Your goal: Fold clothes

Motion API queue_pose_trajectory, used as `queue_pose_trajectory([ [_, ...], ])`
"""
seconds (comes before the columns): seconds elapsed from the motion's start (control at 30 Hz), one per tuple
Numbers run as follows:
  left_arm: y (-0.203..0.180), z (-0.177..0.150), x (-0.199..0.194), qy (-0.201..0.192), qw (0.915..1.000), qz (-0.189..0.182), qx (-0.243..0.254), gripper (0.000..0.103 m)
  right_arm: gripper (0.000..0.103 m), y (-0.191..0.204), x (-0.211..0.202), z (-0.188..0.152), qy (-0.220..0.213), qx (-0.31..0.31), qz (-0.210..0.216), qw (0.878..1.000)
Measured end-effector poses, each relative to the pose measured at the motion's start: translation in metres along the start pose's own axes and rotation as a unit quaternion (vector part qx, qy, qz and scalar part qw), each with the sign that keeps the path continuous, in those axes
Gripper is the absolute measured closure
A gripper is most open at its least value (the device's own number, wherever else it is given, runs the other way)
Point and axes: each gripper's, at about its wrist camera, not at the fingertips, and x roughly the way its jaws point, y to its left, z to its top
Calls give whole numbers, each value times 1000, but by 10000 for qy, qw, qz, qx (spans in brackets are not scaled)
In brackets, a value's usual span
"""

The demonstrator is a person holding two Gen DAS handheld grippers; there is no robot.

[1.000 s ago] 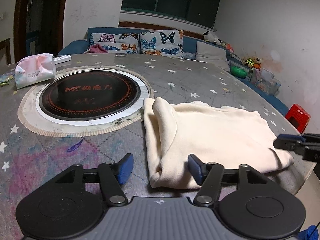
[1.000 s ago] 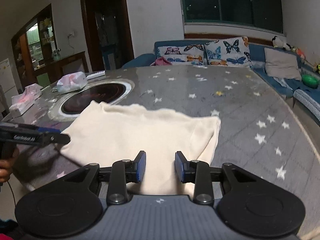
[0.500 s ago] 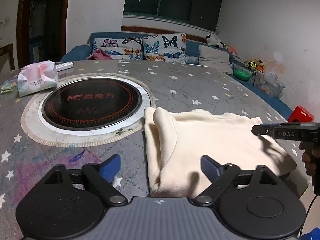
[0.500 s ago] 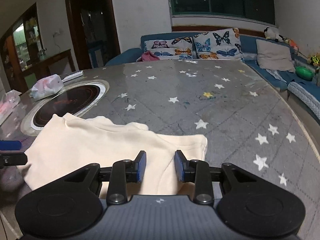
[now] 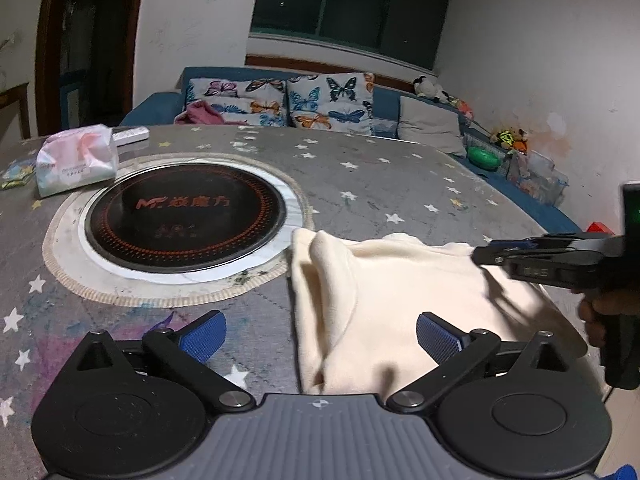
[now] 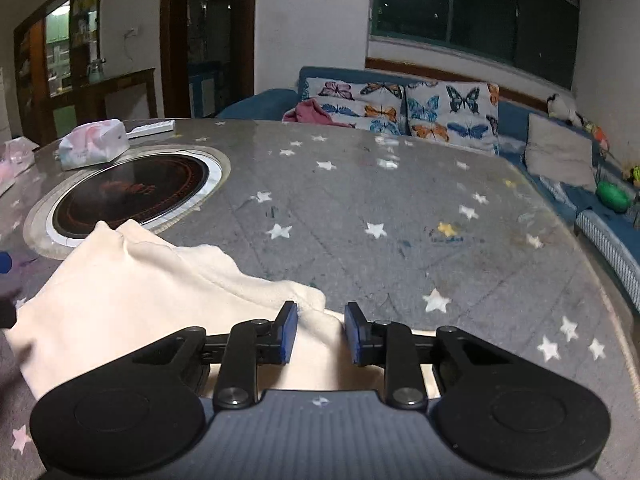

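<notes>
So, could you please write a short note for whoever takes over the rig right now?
Left gripper: open wide, empty, low over the near edge of the cream garment.
Right gripper: jaws slightly apart, holding nothing, at the garment's right-hand corner.
The garment lies folded on the star-patterned table, its left corner touching the rim of the round cooktop. A tissue pack sits behind the cooktop.
Done: the garment is already doubled over.
Left: probably one more fold, then squaring the edges.
</notes>
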Motion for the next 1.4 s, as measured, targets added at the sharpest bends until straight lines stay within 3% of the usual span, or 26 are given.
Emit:
queue_pose_trajectory([
  [0.2, 6, 7, 3, 96, 9997, 191, -151, 0, 73, 14, -29, 6, -206, -225, 271, 9992],
  [0.43, 9, 12, 7, 216, 9988, 349, -264, 0, 44, 48, -52, 1, -291, -580, 731, 9952],
  [0.7, 15, 12, 5, 236, 9980, 438, -382, 0, 37, 93, -62, -6, -213, -1129, 1236, 9857],
  [1.03, 42, 17, 1, 141, 9950, 583, -795, 0, 37, 145, -60, -20, -84, -1904, 1588, 9687],
  [1.4, 55, 23, 3, 217, 9903, 172, -1358, 0, 59, 184, -45, -24, -26, -2584, 1628, 9522],
])
